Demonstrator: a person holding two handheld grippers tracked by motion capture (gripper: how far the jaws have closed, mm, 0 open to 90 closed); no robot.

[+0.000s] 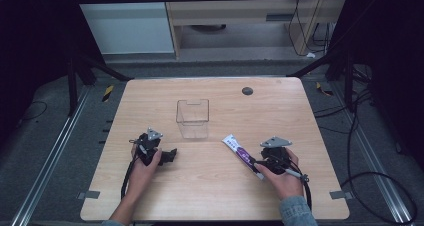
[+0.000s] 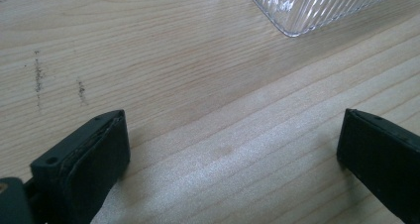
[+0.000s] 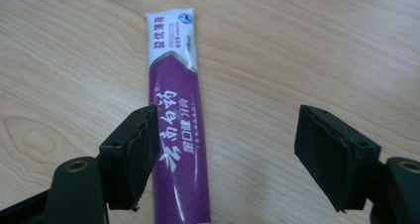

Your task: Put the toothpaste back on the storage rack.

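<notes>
Over on the person's right, the right gripper [image 1: 260,165] sits low at the near end of a purple and white toothpaste tube [image 1: 241,155] that lies flat on the wooden table [image 1: 210,191]. In the right gripper view the tube [image 3: 177,135] runs lengthwise between the black jaws, white crimped end pointing away, printed side up. The jaws stand apart: the left-hand one in that view is right against the tube's edge, possibly just touching it, though the angle makes that hard to judge; the other is well clear, with bare wood between it and the tube. Nothing is clamped, and the tube rests on the table.

From the high view the tube lies at a slant, its white end towards the middle of the table and near a clear plastic box [image 1: 192,118], which stands upright and open-topped at the centre. The tube and the box do not touch.

On the other side, the left gripper [image 1: 170,156] rests near the table surface, held by the left hand [image 1: 142,173], to the near left of the box. In the left gripper view its jaws are spread wide over bare wood, with only a ribbed corner of the clear box [image 2: 317,6] at the top edge ahead.

A small dark round disc [image 1: 247,91] sits on the table's far side.
</notes>
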